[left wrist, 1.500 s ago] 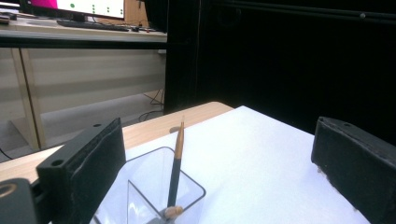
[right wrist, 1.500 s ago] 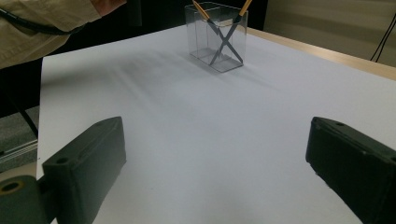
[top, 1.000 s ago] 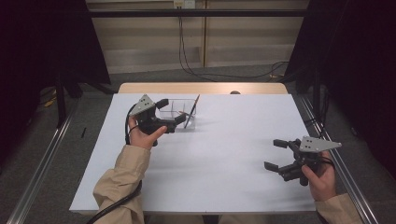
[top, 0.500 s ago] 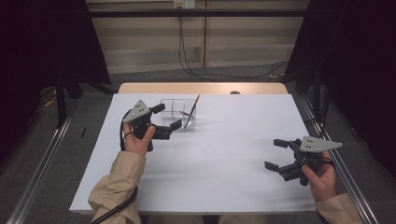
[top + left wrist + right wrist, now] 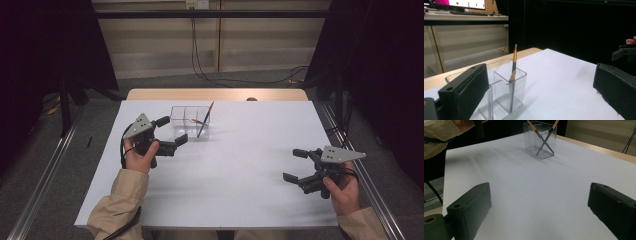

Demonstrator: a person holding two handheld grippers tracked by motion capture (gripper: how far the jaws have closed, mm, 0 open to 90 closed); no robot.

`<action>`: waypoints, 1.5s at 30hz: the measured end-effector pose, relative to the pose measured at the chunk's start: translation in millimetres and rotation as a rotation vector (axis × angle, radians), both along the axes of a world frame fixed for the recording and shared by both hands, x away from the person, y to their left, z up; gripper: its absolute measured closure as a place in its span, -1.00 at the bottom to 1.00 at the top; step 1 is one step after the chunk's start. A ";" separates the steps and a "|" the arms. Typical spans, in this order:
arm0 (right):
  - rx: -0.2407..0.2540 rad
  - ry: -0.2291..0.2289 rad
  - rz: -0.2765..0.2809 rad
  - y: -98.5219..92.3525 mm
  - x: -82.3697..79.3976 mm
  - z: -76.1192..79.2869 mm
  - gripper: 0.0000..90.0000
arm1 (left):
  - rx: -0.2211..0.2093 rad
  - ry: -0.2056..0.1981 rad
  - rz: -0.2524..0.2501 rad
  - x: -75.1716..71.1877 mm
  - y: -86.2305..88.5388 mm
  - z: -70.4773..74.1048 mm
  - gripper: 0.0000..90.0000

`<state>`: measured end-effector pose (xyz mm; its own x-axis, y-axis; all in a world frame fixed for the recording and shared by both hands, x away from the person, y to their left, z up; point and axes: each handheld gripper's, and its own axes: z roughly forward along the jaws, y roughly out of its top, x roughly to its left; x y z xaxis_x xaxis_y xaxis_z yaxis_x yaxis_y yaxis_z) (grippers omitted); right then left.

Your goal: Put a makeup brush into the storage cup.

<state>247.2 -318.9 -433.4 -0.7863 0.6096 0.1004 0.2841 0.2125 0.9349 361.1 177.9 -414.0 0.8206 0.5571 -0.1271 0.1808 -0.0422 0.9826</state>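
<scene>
Near the table's (image 5: pixel 240 200) far edge, left of centre, the high view shows a clear holder (image 5: pixel 190 121) with two brushes (image 5: pixel 204 120). The left gripper (image 5: pixel 173 133) hangs just beside it, jaws wide apart and empty; the right gripper (image 5: pixel 295 165) sits near the right edge, likewise spread and empty.

The left gripper view has the holder (image 5: pixel 506 97) between its parted jaws.

The right gripper view shows the brushes (image 5: pixel 544 141) crossed in the holder (image 5: pixel 540 140), well apart from its jaws.

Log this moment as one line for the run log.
left gripper: open, beside clear holder | right gripper: open, empty, apart | two pencils: crossed in holder
</scene>
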 end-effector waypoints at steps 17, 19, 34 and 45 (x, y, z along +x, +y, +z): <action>0.003 -0.002 -0.003 -0.6 0.2 0.1 -0.91 | 0.024 0.005 -0.005 -12.7 15.0 -4.9 -1.00; 0.004 -0.002 -0.002 -0.7 0.2 0.2 -0.91 | 0.022 0.008 -0.009 -14.6 16.4 -5.3 -1.00; 0.006 -0.005 -0.001 -0.9 0.2 0.6 -0.91 | 0.014 0.005 -0.001 -25.2 31.2 -6.1 -1.00; 0.011 -0.009 -0.005 -2.2 0.2 0.9 -0.91 | 0.030 0.005 0.013 -32.7 40.2 -6.9 -1.00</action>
